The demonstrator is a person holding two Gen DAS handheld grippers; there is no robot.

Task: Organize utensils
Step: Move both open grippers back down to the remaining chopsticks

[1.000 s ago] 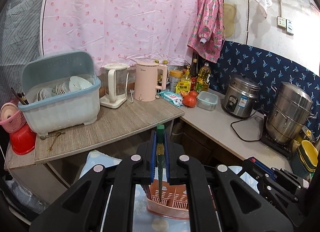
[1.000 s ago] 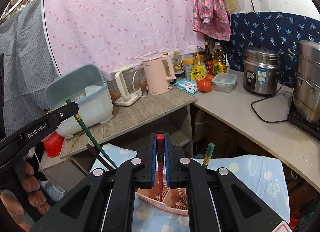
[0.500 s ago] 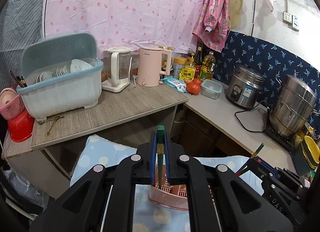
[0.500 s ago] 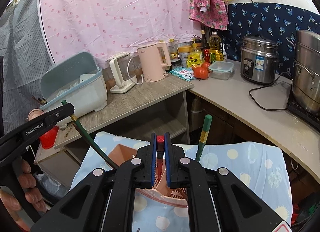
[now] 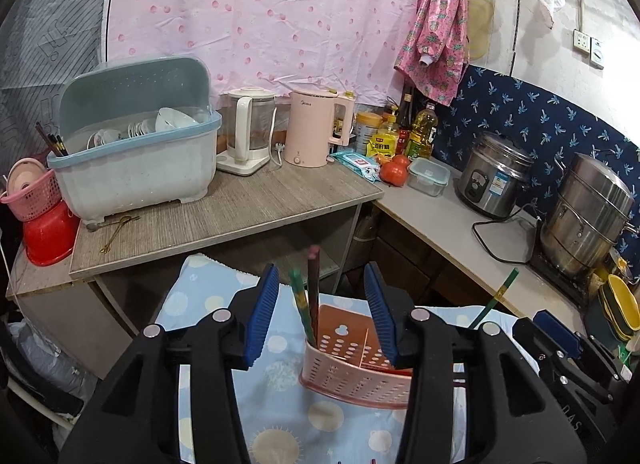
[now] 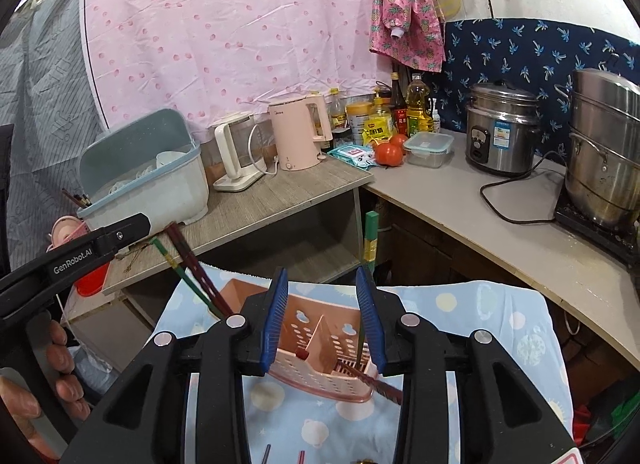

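From the left wrist view, the left hand-held gripper (image 5: 322,316) stands wide open with nothing between its blue pads. Just past it a pink utensil holder (image 5: 352,368) sits on a dotted blue cloth (image 5: 280,416), with a green chopstick (image 5: 302,310) and a dark red chopstick (image 5: 313,288) leaning in its left compartment.

From the right wrist view, the right hand-held gripper (image 6: 324,318) is likewise spread open and empty above the holder. Another green chopstick (image 6: 370,242) stands in the right compartment.
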